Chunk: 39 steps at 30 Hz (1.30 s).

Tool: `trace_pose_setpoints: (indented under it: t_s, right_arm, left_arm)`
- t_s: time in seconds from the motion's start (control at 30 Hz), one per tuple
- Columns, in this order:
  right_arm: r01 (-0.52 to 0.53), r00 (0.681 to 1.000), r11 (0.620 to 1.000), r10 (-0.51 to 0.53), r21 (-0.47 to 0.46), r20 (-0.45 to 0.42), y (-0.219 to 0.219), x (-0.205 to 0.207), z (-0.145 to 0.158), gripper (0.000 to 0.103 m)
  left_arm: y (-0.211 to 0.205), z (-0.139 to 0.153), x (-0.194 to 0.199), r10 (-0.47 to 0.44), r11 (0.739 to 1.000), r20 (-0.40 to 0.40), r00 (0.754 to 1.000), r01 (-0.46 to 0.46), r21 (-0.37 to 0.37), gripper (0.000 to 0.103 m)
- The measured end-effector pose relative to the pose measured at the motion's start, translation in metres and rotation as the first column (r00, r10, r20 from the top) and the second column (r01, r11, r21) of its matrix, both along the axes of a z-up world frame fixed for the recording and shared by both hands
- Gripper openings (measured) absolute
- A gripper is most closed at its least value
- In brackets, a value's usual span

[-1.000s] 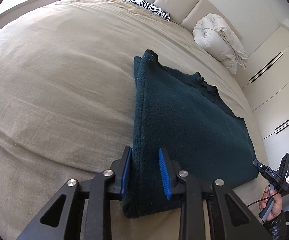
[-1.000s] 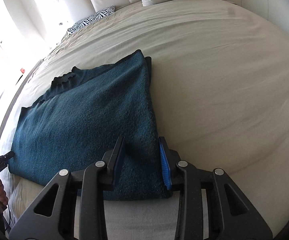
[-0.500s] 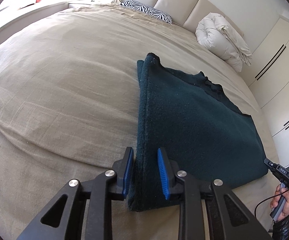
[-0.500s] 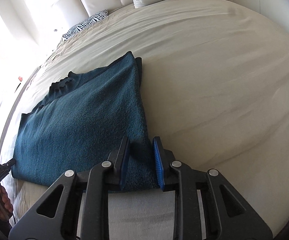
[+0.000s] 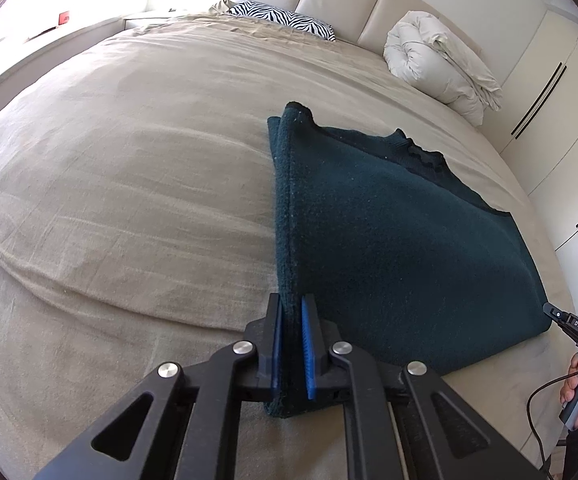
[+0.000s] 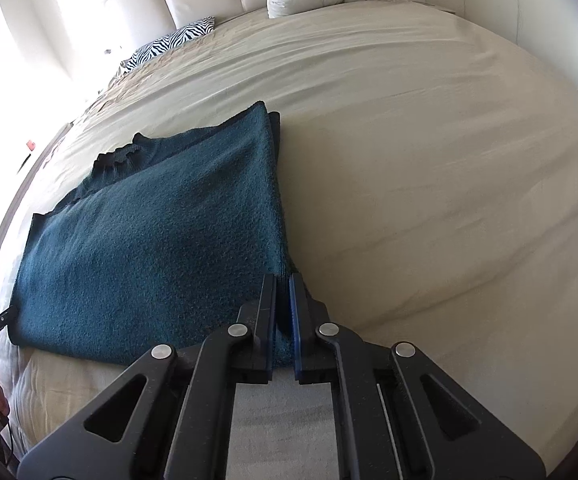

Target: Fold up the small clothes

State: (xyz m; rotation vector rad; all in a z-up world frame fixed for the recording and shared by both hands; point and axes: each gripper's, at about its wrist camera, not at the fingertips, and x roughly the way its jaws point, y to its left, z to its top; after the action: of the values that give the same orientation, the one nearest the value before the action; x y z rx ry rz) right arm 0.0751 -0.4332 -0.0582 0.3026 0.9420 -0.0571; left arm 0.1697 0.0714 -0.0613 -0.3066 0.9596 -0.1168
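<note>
The bed (image 5: 129,184) is broad and its beige cover lies nearly bare, so there is plenty of open room to the left of the left gripper (image 5: 292,320) and to the right of the right gripper (image 6: 283,292), and far ahead toward the headboard (image 5: 353,4). At the far end sit a zebra pillow (image 5: 285,20) and a rolled white duvet (image 5: 441,64); white wardrobe doors (image 5: 561,92) stand along the right side of the bed.

The dark teal sweater (image 5: 389,248) lies folded near the bed's near edge, a flat slab with thick doubled side edges and a ribbed collar at its far end. Each gripper is clamped tight on a near corner of it: the left on the left corner, the right on the right corner, fabric pinched between the blue pads (image 5: 309,344).
</note>
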Motion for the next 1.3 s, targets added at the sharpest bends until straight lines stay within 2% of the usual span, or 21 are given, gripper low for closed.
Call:
trace_pose_setpoints:
  t_s: [0.47, 0.5, 0.57, 0.67, 0.9, 1.03, 1.17, 1.3]
  right_arm:
    - [0.005, 1.000, 0.997, -0.003, 0.075, -0.018, -0.009, 0.000, -0.022, 0.005]
    - [0.007, 1.000, 0.997, -0.006, 0.082, -0.013, -0.010, -0.001, -0.023, 0.005]
    - [0.014, 1.000, 0.995, -0.013, 0.101, -0.009, -0.011, -0.002, -0.023, 0.006]
    - [0.028, 1.000, 0.993, -0.026, 0.112, -0.013, -0.010, -0.003, -0.021, 0.007]
    - [0.085, 0.996, 0.993, -0.087, 0.086, 0.014, -0.008, -0.010, -0.004, 0.014]
    - [0.093, 0.994, 0.992, -0.098, 0.088, 0.053, -0.001, -0.012, 0.012, 0.014]
    - [0.058, 0.994, 0.994, -0.066, 0.093, 0.087, 0.018, -0.008, 0.029, 0.014]
    - [-0.024, 0.995, 0.994, 0.013, 0.103, 0.104, 0.050, 0.004, 0.039, 0.016]
  left_arm:
    - [0.005, -0.007, -0.002, -0.005, 1.000, -0.028, 1.000, 0.004, -0.007, 0.012]
    - [0.004, -0.007, -0.002, -0.003, 1.000, -0.037, 0.999, 0.003, 0.009, 0.017]
    - [-0.001, -0.006, -0.001, -0.005, 0.999, -0.045, 0.999, 0.007, 0.046, 0.018]
    - [-0.012, -0.001, 0.000, -0.008, 0.992, -0.048, 0.999, 0.013, 0.123, 0.026]
    - [-0.019, -0.001, -0.002, 0.013, 0.982, -0.054, 0.998, -0.003, 0.186, 0.043]
    - [-0.018, -0.002, -0.003, 0.014, 0.981, -0.052, 0.999, -0.003, 0.195, 0.045]
    - [-0.018, -0.002, -0.003, 0.014, 0.981, -0.050, 0.999, -0.004, 0.193, 0.047]
    - [-0.018, -0.002, -0.003, 0.013, 0.981, -0.048, 0.999, -0.004, 0.195, 0.049]
